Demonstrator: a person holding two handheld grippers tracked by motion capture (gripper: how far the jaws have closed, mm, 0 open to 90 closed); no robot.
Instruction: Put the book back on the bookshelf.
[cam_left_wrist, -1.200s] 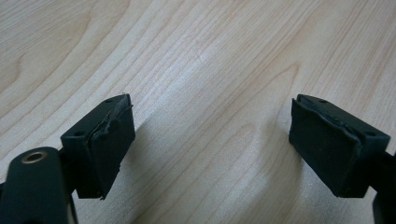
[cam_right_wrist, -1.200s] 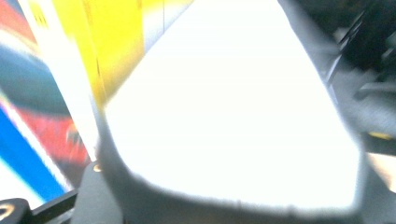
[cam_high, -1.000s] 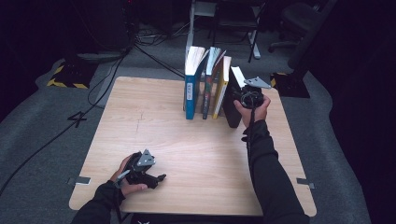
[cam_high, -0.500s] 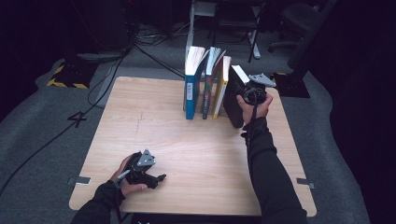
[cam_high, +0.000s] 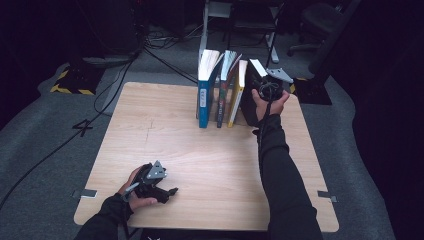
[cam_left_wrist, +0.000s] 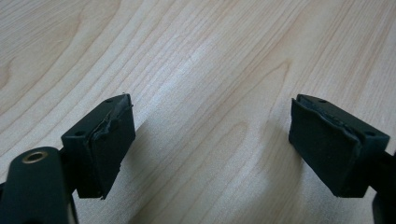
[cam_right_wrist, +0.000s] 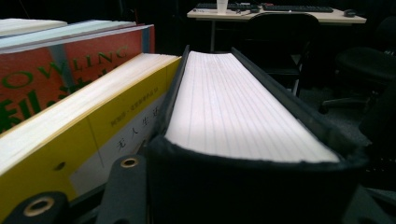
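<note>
Books number four, upright in a row at the table's (cam_high: 150, 130) far edge: blue (cam_high: 204, 92), dark slim (cam_high: 223, 90), yellow (cam_high: 237, 95), and black book (cam_high: 248, 100) at the right end. Right gripper (cam_high: 264, 86) clamps that black book's top; its jaws have just been closing. Left gripper (cam_high: 167, 192) rests wide, holding nothing.

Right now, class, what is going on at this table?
A person works a row of books standing upright at the far edge of the wooden table. The right tongs are closed around the black book at the right end of the row, gripping it at its spine, beside the yellow book. The jaws have just been closing on it. The left tongs rest open on the tabletop near the front edge, holding nothing.
</note>
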